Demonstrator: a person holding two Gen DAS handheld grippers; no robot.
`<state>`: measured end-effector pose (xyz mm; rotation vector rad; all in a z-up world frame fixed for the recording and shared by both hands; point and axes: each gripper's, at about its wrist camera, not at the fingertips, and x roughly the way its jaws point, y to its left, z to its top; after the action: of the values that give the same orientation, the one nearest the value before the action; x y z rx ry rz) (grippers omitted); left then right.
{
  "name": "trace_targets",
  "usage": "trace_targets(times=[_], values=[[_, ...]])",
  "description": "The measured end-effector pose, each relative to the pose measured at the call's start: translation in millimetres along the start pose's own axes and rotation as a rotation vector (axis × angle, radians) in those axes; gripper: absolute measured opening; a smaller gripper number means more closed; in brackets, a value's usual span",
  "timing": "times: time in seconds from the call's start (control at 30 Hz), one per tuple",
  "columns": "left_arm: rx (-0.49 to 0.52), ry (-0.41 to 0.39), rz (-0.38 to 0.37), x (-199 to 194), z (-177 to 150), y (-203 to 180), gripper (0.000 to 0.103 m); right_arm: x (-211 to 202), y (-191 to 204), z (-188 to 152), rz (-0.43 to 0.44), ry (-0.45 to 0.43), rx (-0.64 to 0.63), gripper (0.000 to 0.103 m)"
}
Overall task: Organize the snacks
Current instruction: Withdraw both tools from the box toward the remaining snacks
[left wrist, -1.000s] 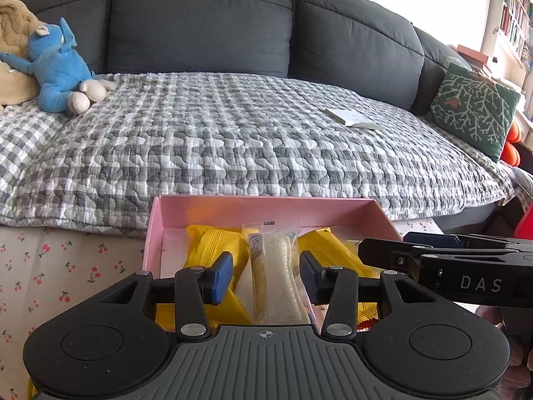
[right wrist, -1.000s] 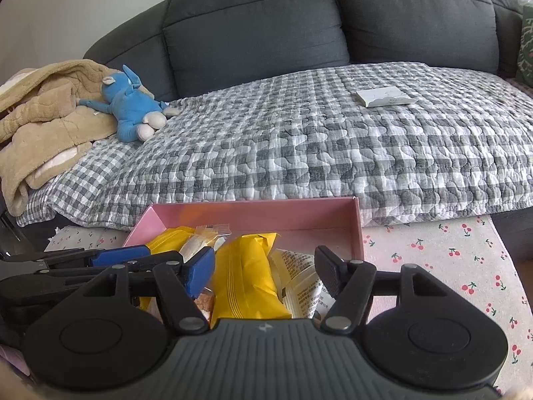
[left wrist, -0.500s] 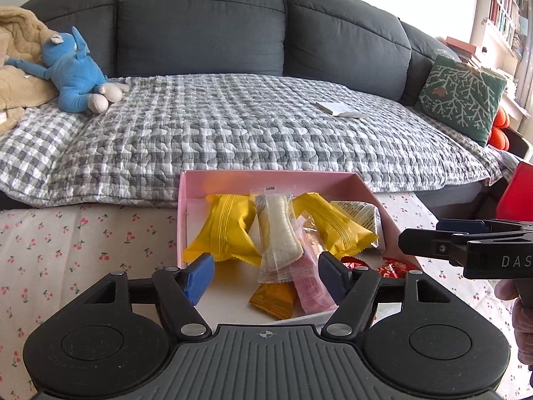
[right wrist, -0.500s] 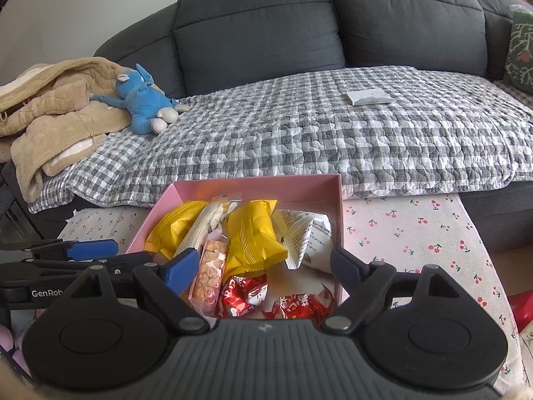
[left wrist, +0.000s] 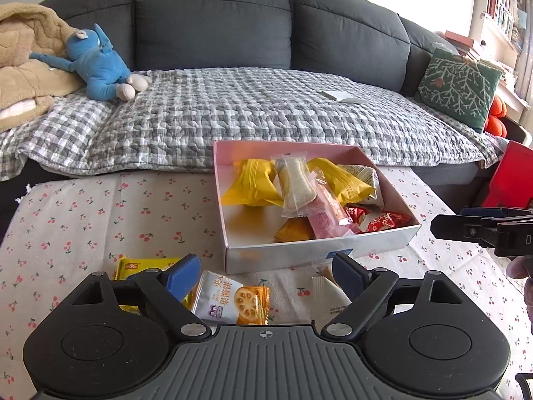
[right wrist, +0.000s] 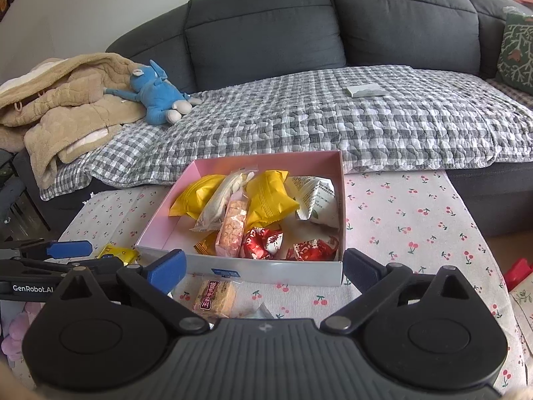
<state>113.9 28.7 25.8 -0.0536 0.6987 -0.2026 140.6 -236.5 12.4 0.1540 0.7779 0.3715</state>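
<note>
Packet (left wrist: 233, 301) w/ lotus-root print lies between my left gripper (left wrist: 265, 271) jaws, spread, empty.
Long axis runs across the gap; right gripper (right wrist: 263, 266), also spread, sits nearer the biscuit bar (right wrist: 215, 296); box (left wrist: 319, 253) just ahead.

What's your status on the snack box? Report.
Left gripper open, empty. Right gripper open, empty. Pink box part filled; lotus-root packet and cake bar loose on the tablecloth. Nothing blocking.

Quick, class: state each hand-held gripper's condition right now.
Left hand-held gripper: open, holding nothing.
Right hand-held gripper: open, holding nothing.
</note>
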Motion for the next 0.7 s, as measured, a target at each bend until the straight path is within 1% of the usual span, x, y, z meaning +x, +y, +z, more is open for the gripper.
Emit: trace_targets(times=[0.17, 0.3, 0.47, 0.57, 0.7], values=[[0.035, -0.017, 0.003, -12.3, -13.4, -3.6, 0.094, -3.8, 4.0, -15.3, -0.009, -0.008, -0.020, 0.102], [0.062, -0.019, -0.012, -17.9, -26.8, -5.5, 0.097, -10.6, 6.3, -27.1, -0.002, -0.016, -0.035, 0.102], [0.091, -0.017, -0.016, -22.4, -37.3, -2.8, 0.098, -18.3, 8.1, -35.9, 0.019, -0.033, -0.058, 0.103], [0.090, -0.015, -0.008, -23.5, -43.5, 0.9, 0.098, -17.9, 6.1, -41.5, 0.020, -0.033, -0.056, 0.103], [0.109, -0.005, -0.001, -23.1, -54.8, 6.6, 0.098, -15.0, 4.1, -50.6, 0.012, -0.027, -0.085, 0.103]])
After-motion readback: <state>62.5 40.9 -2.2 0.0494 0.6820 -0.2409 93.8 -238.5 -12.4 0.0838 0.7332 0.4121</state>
